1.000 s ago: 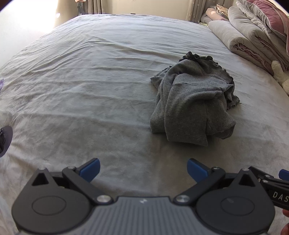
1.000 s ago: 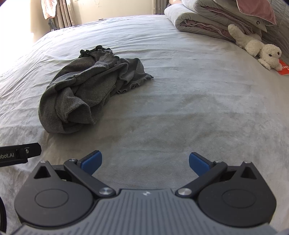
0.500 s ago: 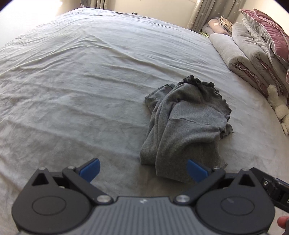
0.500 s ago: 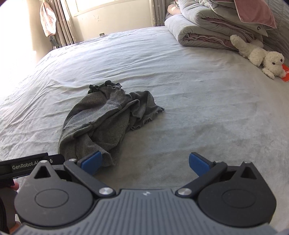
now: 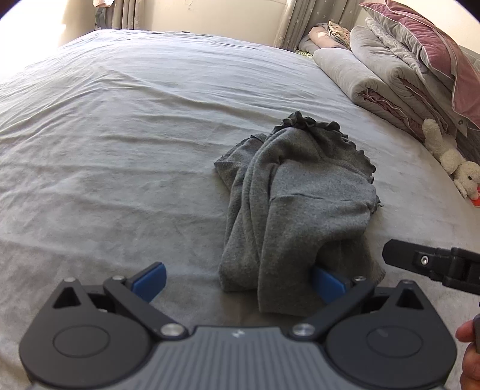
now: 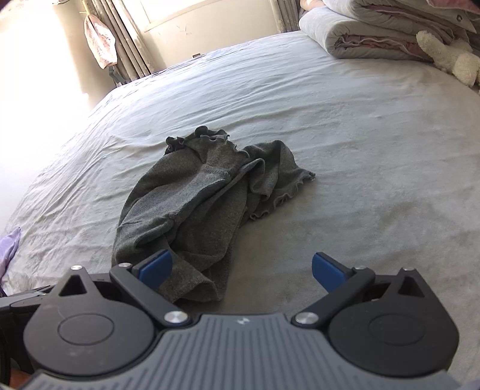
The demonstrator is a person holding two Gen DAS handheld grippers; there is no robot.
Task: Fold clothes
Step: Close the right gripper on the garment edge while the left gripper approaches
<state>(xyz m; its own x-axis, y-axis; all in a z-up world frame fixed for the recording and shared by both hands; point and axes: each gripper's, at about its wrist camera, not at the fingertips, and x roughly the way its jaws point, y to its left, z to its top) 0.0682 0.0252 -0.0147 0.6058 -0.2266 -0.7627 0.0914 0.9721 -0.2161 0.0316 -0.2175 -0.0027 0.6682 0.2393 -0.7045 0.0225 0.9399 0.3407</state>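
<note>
Crumpled grey knit garment w/ ruffled hem lies mid bed, on grey sheet. Left gripper released, jaws wide, near end of garment between them, pads not pressing. Right gripper released too, jaws just been closing slightly, garment's near edge by left pad, no grip. Folded duvets + plush toy at bed's far right edge.

A bedroom in a home.
A wide bed under a grey sheet fills both views, with rolled and folded quilts and a dusky pink pillow stacked along its far edge, and a cream plush toy lying beside them. Star-patterned curtains hang by a sunlit window, and a crumpled grey garment lies on the sheet.
</note>
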